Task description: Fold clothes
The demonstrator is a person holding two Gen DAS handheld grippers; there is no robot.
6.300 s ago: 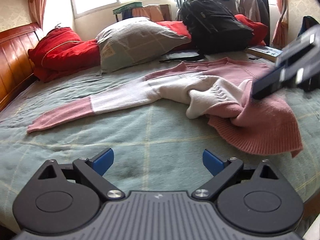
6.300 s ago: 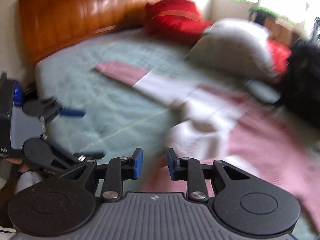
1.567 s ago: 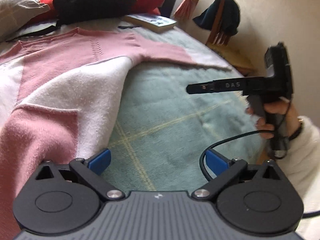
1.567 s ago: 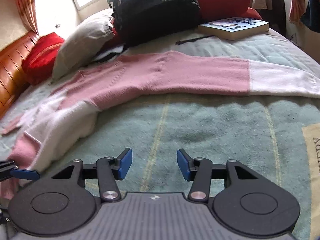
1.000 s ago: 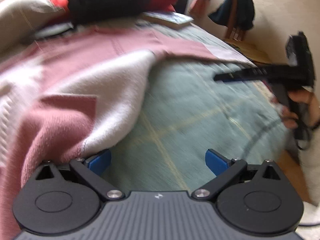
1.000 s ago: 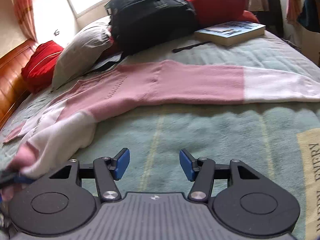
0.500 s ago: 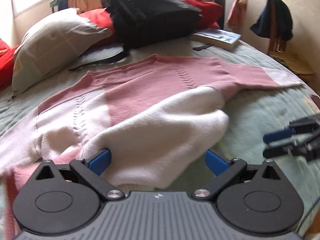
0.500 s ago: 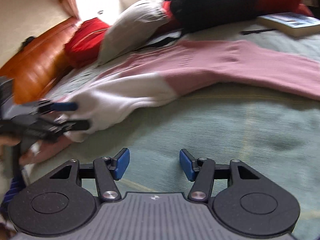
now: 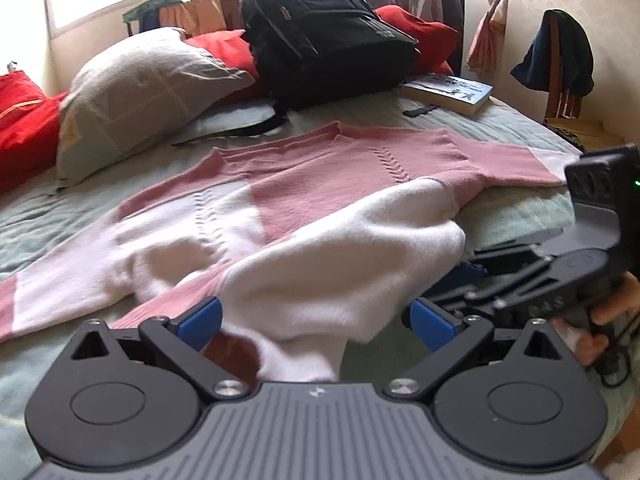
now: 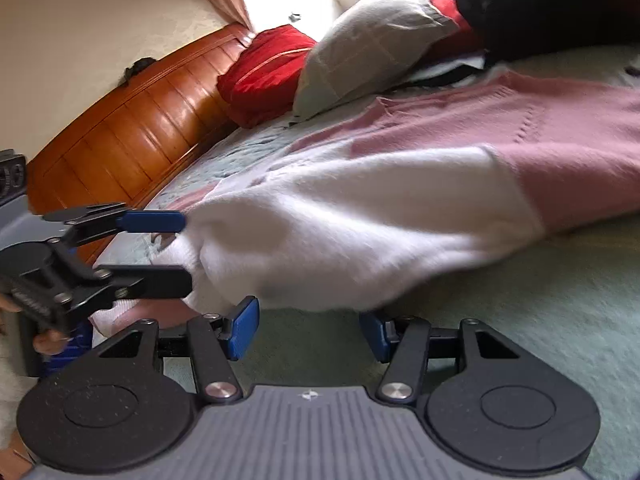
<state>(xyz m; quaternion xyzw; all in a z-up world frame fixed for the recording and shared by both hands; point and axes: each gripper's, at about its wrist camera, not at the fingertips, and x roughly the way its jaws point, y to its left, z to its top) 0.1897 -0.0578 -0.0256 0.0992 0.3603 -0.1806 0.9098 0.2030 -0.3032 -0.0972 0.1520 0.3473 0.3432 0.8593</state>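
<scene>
Sweater (image 9: 320, 184) lies spread on the bed (image 9: 516, 216), long axis sleeve to sleeve across the left view; its white hem is bunched toward both tools. Left gripper (image 9: 316, 318) — jaws wide, hem fabric between them, not pinched. Right gripper (image 10: 306, 330) — half open, empty, just short of the hem; left is nearer.

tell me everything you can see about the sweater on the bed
The sweater is a soft knit in pink and white blocks with a ribbed V-neck. It lies spread on the green bedspread, sleeves out to both sides, its white lower part bunched up. That bunch sits between the open fingers of the left tool; the right tool is just short of it.
</scene>
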